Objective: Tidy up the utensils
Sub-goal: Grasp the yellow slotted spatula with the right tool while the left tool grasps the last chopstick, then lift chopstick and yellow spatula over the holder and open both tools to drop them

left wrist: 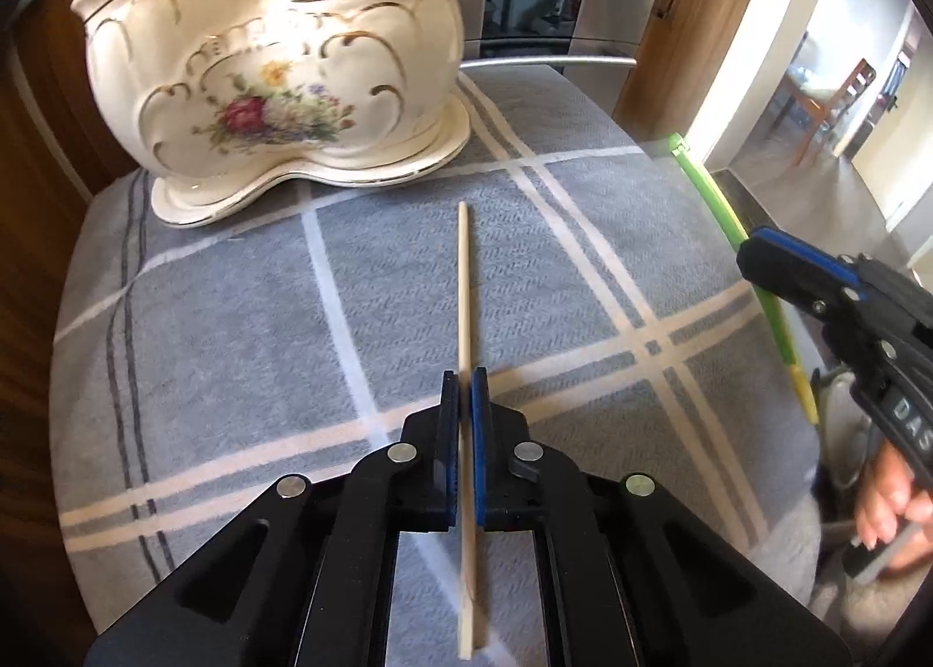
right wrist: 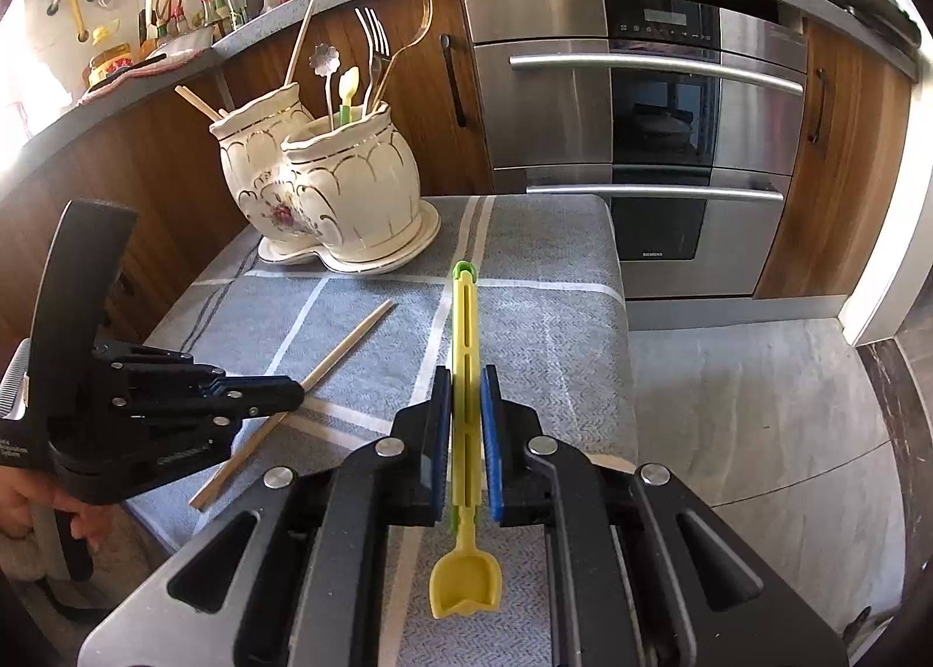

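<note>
My left gripper (left wrist: 464,381) is shut on a wooden chopstick (left wrist: 463,282), which runs forward over the grey plaid cloth (left wrist: 233,346); both also show in the right wrist view, the gripper (right wrist: 294,396) and the chopstick (right wrist: 350,343). My right gripper (right wrist: 468,375) is shut on a yellow-green plastic spoon (right wrist: 466,317), bowl end toward the camera; the spoon (left wrist: 723,212) and the gripper (left wrist: 752,250) show at the right of the left wrist view. A cream floral ceramic holder (left wrist: 268,78) with two pots stands at the far left of the cloth; it (right wrist: 326,189) holds forks, spoons and chopsticks.
A steel oven (right wrist: 641,142) and wooden cabinets (right wrist: 839,171) stand behind the cloth-covered table. The table's right edge (right wrist: 621,317) drops to a tiled floor (right wrist: 758,404). A worktop with bottles runs along the back left (right wrist: 175,25).
</note>
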### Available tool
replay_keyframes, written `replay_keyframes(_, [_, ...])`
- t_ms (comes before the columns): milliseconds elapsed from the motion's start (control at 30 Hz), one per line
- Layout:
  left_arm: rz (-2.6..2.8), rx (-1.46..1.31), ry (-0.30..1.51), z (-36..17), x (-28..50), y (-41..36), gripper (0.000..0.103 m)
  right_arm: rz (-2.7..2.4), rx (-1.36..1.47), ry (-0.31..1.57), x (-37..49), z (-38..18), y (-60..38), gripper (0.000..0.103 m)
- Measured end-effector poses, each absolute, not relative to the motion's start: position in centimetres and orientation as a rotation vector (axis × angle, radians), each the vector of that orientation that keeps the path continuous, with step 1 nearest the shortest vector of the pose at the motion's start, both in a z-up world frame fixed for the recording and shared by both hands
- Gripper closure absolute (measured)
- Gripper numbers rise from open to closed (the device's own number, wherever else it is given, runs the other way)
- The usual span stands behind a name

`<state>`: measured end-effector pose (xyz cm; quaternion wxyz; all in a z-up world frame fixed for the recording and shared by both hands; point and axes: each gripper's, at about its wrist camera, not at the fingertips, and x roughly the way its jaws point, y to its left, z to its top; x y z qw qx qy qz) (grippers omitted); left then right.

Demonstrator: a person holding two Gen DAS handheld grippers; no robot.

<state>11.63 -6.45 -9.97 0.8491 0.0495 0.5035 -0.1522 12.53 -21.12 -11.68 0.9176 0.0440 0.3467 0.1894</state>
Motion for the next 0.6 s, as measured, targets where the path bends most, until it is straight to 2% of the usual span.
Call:
replay_keyframes(167, [-0.364,0.145,1.012,-9.0,10.3,-5.2,0.099,0.407,0.093,0.672,12.3,-10.9,-20.6,0.093])
replay_keyframes(600, [-0.381,0.087,0.529,1.7,9.0,1.5,0.099,0.46,0.194,0.411,15.2,-3.3,-18.5,0.093])
